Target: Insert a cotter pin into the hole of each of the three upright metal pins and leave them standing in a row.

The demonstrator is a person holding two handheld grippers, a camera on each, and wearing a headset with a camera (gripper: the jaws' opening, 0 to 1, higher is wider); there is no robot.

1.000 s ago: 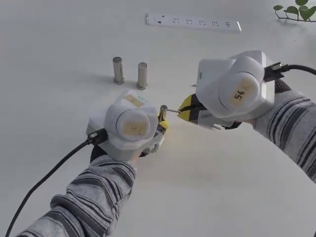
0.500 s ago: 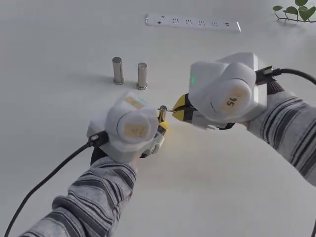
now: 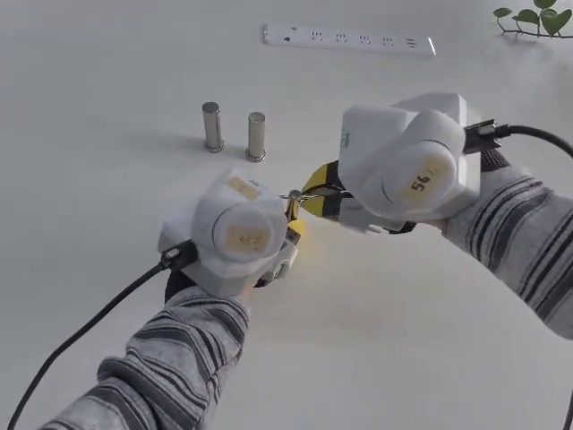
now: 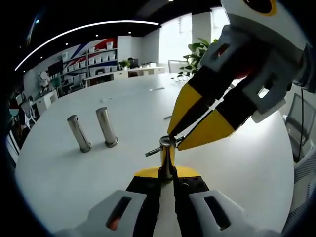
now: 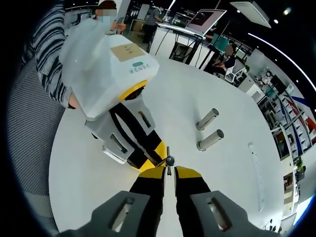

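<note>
Steel on steel here: the pin (image 4: 167, 158) stands upright, clamped low between the jaws of your left gripper (image 4: 167, 180). The cotter (image 4: 151, 152) lies crosswise through the hole just under its head. Your right gripper (image 4: 186, 139) is closed on the cotter's near end, its yellow tips almost touching the pin's head. The far end pokes out on the side away from that gripper.

So the cotter's long axis runs level, in line with the right jaws and square to the pin's upright axis. Your right hand is the one working the cotter; the left only steadies the pin. I'd judge the cotter through, or nearly so. Any further push should go straight along that axis, or it may bind and tilt the pin in the left jaws.

In the head view the pair (image 3: 256, 136) of free pins stands upright, side by side, beyond the grippers and apart from them. The table (image 3: 403, 340) is bare white around you, and the strip (image 3: 349, 39) lies well beyond the pair. You have open room to set this pin down beside the pair; bring it in from the near side so you don't knock them.
</note>
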